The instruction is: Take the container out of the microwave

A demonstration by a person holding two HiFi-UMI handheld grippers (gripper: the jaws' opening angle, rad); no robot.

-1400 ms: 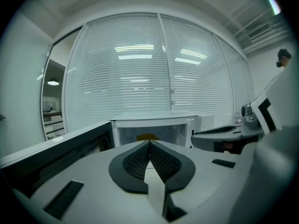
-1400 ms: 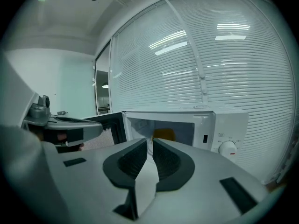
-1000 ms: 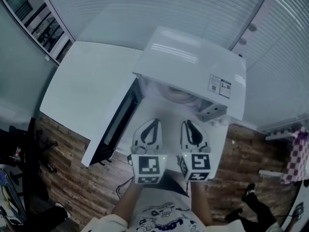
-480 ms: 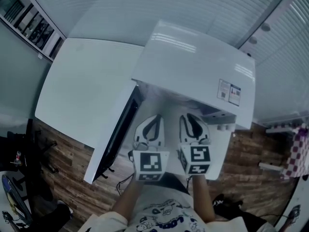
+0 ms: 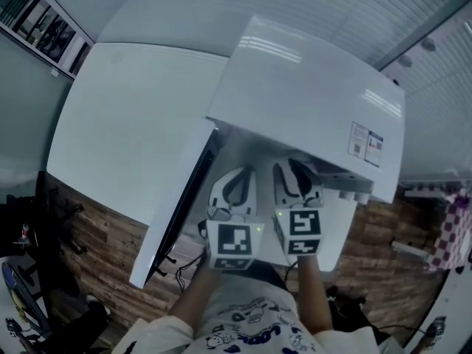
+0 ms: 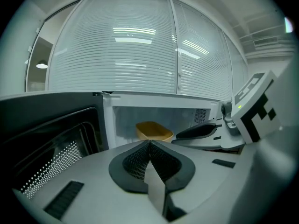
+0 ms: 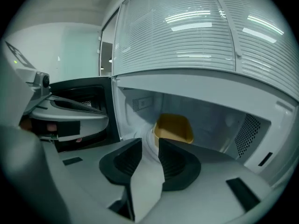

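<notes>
Now side by side, aimed into microwave [image 5: 310,102] — left tool [image 6: 149,143] clenched, right tool [image 7: 150,141] opening, empty.

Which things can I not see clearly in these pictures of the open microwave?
1. Left gripper view: the shut left gripper covers the lower edge of the yellow container.
2. Head view: the top of the microwave hides its cavity and the container.
3. Both gripper views: the container's contents, hidden by its own wall.
</notes>
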